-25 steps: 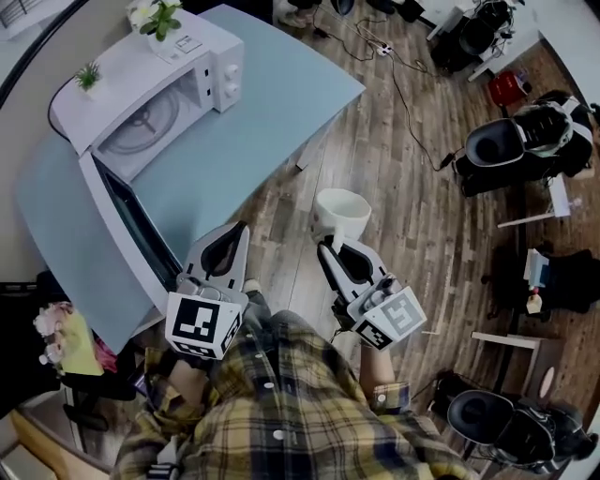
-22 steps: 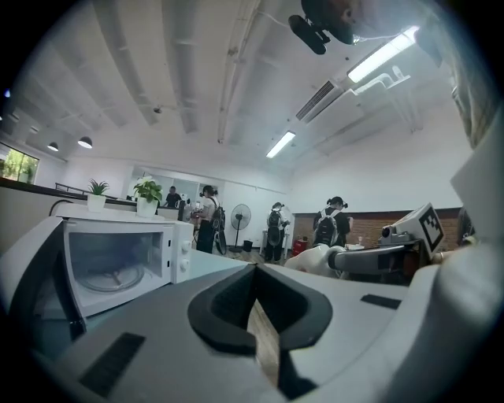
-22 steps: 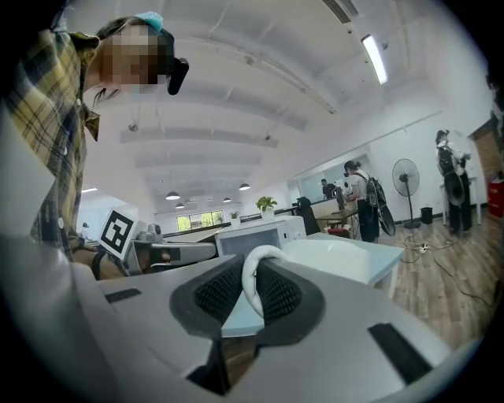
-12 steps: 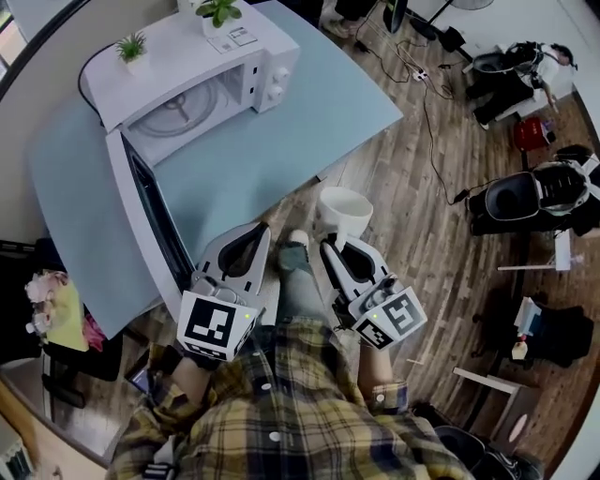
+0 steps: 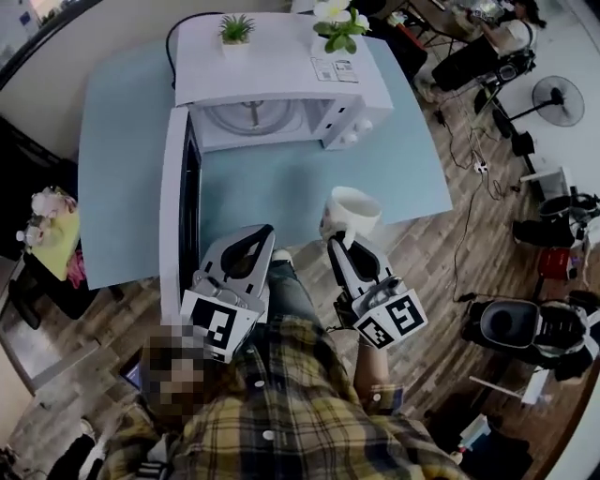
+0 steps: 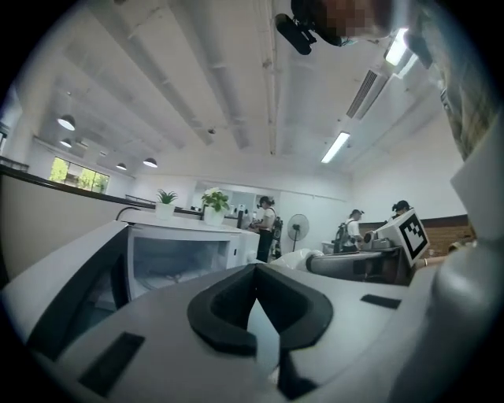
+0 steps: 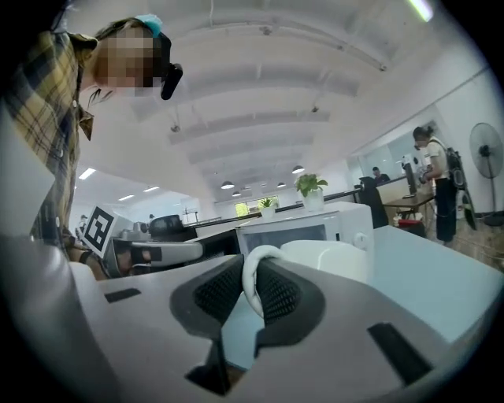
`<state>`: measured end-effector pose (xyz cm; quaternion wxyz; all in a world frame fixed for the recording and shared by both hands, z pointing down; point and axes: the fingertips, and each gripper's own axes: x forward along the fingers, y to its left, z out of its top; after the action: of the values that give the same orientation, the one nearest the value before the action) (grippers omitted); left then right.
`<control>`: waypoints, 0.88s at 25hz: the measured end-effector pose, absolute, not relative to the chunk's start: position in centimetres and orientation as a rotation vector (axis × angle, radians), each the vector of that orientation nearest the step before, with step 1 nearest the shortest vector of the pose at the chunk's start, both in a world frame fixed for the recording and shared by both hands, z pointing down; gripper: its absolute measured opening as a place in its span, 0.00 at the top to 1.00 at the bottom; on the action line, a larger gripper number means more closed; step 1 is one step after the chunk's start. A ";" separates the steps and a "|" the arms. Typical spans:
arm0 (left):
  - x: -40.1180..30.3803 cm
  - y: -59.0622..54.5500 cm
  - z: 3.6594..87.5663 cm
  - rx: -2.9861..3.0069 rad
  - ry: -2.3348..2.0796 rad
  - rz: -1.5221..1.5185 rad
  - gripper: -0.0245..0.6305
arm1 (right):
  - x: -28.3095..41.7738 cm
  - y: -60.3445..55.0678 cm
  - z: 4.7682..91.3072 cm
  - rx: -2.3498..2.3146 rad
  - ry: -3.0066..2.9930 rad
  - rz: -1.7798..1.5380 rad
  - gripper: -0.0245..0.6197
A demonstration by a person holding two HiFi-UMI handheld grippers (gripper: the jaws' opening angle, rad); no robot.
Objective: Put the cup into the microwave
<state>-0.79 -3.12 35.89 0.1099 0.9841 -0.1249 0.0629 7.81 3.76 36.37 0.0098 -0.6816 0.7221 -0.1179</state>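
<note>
Cup (image 5: 352, 208) white, handle pinched between right gripper (image 5: 336, 242) jaws, above table (image 5: 412, 178) edge at 5 o'clock from microwave (image 5: 281, 66) (door (image 5: 172, 216) swung open). Left gripper (image 5: 255, 236) at cup's 8 o'clock, jaws seemingly together, empty.

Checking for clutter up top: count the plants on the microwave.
2. A small green plant stands at the left rear of the microwave top, and a flowering plant at the right rear. None looks hidden.
</note>
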 end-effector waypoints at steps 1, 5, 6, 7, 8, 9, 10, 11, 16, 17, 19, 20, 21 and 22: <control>-0.7 -3.8 36.0 2.881 -0.439 0.185 0.98 | 8.3 2.7 36.5 -2.076 2.307 -0.374 0.88; -0.5 -6.3 36.4 2.813 -0.731 0.190 0.98 | 10.0 -0.8 36.5 -1.853 2.506 -0.386 0.88; -0.5 -6.8 36.4 2.799 -0.798 0.188 0.98 | 10.2 -1.4 36.4 -1.799 2.546 -0.385 0.88; -0.6 -7.1 36.2 2.788 -0.859 0.183 0.98 | 10.4 -1.8 36.2 -1.748 2.581 -0.382 0.88; -0.5 -7.4 36.0 2.778 -0.913 0.178 0.98 | 10.6 -2.2 36.1 -1.699 2.614 -0.379 0.88; -0.5 -7.5 35.8 2.766 -0.963 0.174 0.98 | 10.7 -2.5 35.9 -1.650 2.645 -0.376 0.88; -0.4 -7.4 35.7 2.751 -1.011 0.174 0.98 | 10.9 -2.7 35.8 -1.602 2.674 -0.375 0.88; -0.3 -7.4 35.7 2.734 -1.056 0.175 0.98 | 11.1 -2.9 35.8 -1.554 2.701 -0.374 0.88; 0.7 -6.6 35.8 2.668 -1.235 0.194 0.98 | 12.1 -3.6 35.8 -1.348 2.799 -0.373 0.88; 0.8 -6.4 35.8 2.659 -1.264 0.200 0.98 | 12.3 -3.7 35.9 -1.319 2.811 -0.372 0.88; 0.7 -6.2 35.8 2.638 -1.319 0.208 0.98 | 12.5 -3.9 36.0 -1.270 2.830 -0.370 0.88; 0.5 -6.1 35.7 2.626 -1.346 0.210 0.98 | 12.5 -3.9 35.9 -1.248 2.839 -0.368 0.88; 0.3 -6.0 35.7 2.614 -1.370 0.211 0.98 | 12.5 -3.8 35.9 -1.229 2.846 -0.366 0.88; 0.2 -5.9 35.6 2.602 -1.390 0.212 0.98 | 12.6 -3.8 35.8 -1.214 2.851 -0.364 0.88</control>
<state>0.16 -5.88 35.62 0.0917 0.8761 -0.4679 0.0713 12.58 -3.82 35.81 0.0109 -0.3890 0.9138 -0.1167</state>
